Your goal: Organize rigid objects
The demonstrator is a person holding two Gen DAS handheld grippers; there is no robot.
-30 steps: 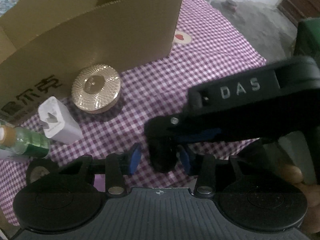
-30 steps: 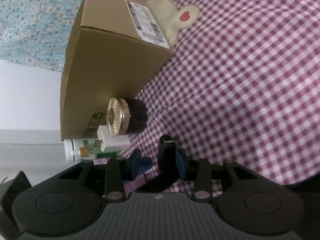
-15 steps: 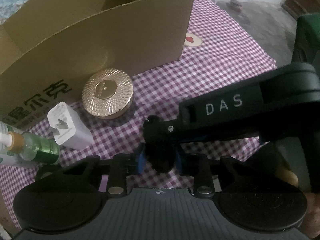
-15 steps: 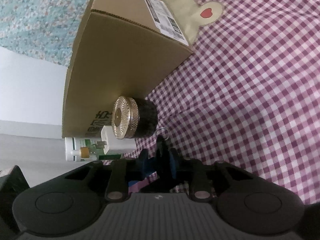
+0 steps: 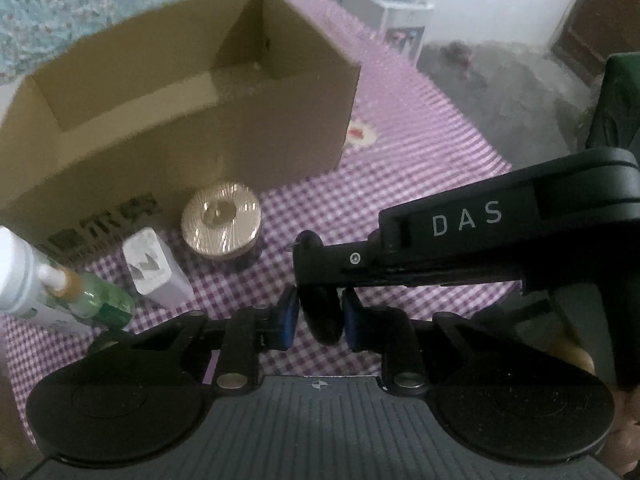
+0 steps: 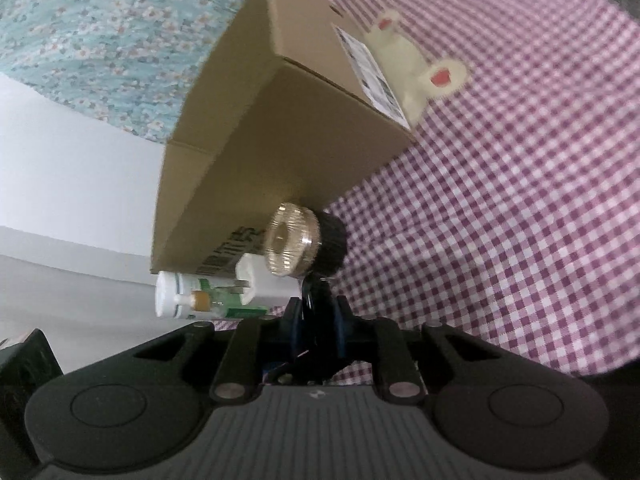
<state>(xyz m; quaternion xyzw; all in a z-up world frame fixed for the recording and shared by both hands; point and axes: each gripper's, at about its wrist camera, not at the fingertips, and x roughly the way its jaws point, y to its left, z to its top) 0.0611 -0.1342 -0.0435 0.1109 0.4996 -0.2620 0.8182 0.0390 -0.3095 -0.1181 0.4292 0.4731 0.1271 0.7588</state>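
A small black object (image 5: 320,320) with a metal ring at its top is held above the purple checked cloth by both grippers. In the left wrist view my left gripper (image 5: 320,318) has its blue pads against the object's two sides, and its jaws are closing on it. My right gripper (image 5: 320,268), marked DAS, reaches in from the right and clamps the upper part of the same object. The right wrist view shows the right gripper (image 6: 318,320) shut on the black object (image 6: 318,300). An open cardboard box (image 5: 200,140) stands behind it.
In front of the box stand a gold-lidded dark jar (image 5: 220,220), a white charger plug (image 5: 154,268), a green pump bottle (image 5: 92,296) and a white tube (image 5: 16,268). The checked cloth (image 6: 520,200) stretches right, with a cream rabbit patch (image 6: 420,76) beside the box.
Both grippers closed from open onto the black object and rose with it off the cloth. The box's open inside has come into the left wrist view.
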